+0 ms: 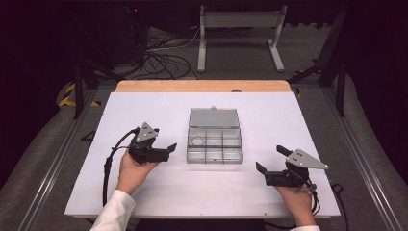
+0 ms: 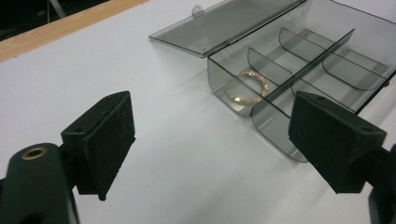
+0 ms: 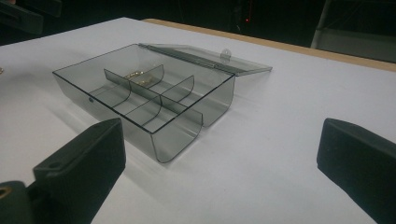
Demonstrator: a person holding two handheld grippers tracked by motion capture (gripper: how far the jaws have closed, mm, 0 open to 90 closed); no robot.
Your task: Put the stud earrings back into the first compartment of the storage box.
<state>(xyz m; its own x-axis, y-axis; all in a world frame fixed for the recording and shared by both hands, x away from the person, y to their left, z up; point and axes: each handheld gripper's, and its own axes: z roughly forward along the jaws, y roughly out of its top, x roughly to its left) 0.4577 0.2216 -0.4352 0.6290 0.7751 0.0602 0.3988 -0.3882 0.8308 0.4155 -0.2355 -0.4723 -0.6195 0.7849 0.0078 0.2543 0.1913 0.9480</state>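
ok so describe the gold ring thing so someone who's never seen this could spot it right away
On the white table, find the smoky clear plastic box in the middle, its lid folded open flat behind it. The box is split into six compartments; the bracelet lies in the far left one. It is a thin gold loop, the one thing in the box.

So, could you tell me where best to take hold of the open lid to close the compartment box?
Probably grip the lid at its small latch tab on the far edge, coming from above. The lid lies flat on the table behind the box, hinged along its near edge, so the tab looks easiest to pinch.
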